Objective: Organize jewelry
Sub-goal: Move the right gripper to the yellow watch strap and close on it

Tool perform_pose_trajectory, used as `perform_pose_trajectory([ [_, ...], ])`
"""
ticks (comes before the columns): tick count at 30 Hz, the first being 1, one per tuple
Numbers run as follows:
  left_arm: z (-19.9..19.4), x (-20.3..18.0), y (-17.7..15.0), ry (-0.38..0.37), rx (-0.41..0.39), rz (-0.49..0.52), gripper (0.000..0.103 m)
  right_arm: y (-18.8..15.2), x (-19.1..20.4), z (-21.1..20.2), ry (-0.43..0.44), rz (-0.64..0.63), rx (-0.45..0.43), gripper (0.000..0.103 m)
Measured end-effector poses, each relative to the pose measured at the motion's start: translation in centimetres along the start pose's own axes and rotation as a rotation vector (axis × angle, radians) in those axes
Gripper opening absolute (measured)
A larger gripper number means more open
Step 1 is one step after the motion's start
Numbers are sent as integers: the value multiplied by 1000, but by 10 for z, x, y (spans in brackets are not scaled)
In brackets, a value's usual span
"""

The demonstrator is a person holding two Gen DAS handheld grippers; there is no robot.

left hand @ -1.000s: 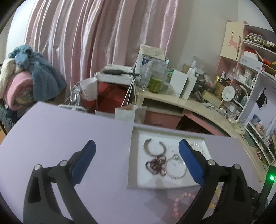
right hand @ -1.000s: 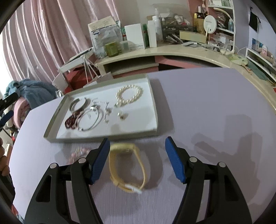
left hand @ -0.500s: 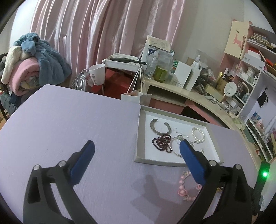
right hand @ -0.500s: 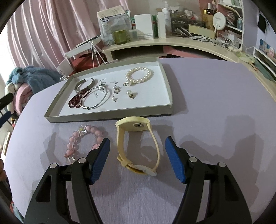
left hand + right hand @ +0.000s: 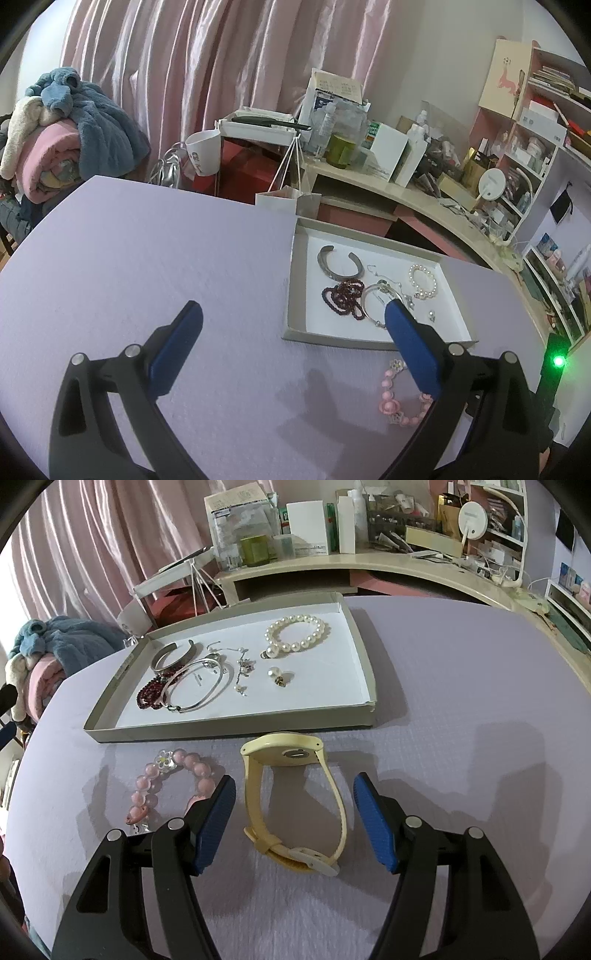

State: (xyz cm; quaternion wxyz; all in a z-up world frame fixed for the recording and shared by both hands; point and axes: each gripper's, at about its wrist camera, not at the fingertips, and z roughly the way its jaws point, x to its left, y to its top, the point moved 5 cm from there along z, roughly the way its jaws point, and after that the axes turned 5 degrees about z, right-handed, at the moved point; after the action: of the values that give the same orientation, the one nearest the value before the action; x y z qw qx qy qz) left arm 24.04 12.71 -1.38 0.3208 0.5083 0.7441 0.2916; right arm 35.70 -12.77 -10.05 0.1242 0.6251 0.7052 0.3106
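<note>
While the right gripper [image 5: 294, 799] hangs low over the lilac tabletop [image 5: 461, 672], its blue fingers [image 5: 216, 823] are spread wide with nothing between the pads, one on each side of the yellow watch [image 5: 295, 805]. The watch lies on the tabletop just in front of the tray [image 5: 229, 731], its face up against the near wall and its buckled strap toward the camera. Just left of the watch lies a pink bead bracelet [image 5: 170, 782], partly hidden behind the left finger. Inside the tray, on its white floor, sit a pearl bracelet [image 5: 295, 633] toward the far right, a single pearl earring [image 5: 277, 675] near the middle, a small heap of silver chain pieces [image 5: 240, 664], a silver bangle [image 5: 197, 686] overlapping a dark red bead strand [image 5: 151, 692], and a silver cuff [image 5: 173, 655] at the far left. The left gripper [image 5: 290, 319] hovers well to the left of the tray [image 5: 295, 280], fingers [image 5: 177, 343] likewise spread and holding nothing; its right finger overlaps the tray's near corner in its view, and the pink bead bracelet [image 5: 391, 398] shows beside it.
</note>
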Motion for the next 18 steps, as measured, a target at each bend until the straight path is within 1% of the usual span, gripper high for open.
perform_pose_trajectory([
  [9, 4, -1, -2, -3, 14, 6, 99, -1, 0, 7, -8, -14, 15, 66],
  [14, 6, -3, -3, -5, 21, 10, 99, -3, 2, 9, -7, -20, 22, 61],
  [18, 7, -3, -4, -7, 24, 11, 99, -3, 2, 9, -10, -24, 20, 61],
])
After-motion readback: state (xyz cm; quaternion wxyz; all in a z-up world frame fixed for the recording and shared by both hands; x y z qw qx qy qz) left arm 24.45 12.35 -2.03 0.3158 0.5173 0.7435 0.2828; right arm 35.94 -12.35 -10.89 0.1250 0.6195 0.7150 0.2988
